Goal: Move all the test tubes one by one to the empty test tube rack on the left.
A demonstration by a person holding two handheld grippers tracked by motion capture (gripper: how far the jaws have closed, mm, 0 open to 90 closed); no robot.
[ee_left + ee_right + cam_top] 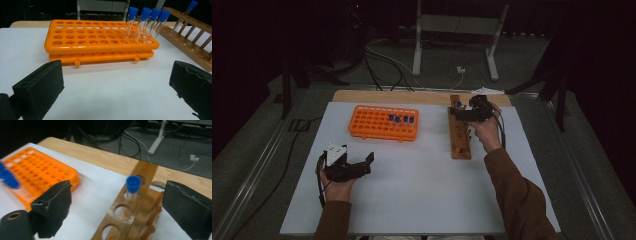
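An orange tube rack (383,122) (100,37) (37,172) lies at the back left of the white mat and holds several blue-capped glass tubes (401,119) (146,22) at its right end. To its right runs a long wooden rack (459,137) (190,37) (132,215) with one blue-capped tube (458,104) (186,12) (132,186) upright near its far end. My right gripper (460,114) (117,192) hovers over that far end, open, with the tube ahead between the jaws and untouched. My left gripper (367,165) (117,80) rests low at the front left, open and empty, facing the orange rack.
The white mat (422,190) covers a wooden tabletop (362,96) whose bare strip shows along the far edge. Beyond it are floor cables (387,65) and a white stand's legs (417,55). Open mat lies between the two racks and in front of them.
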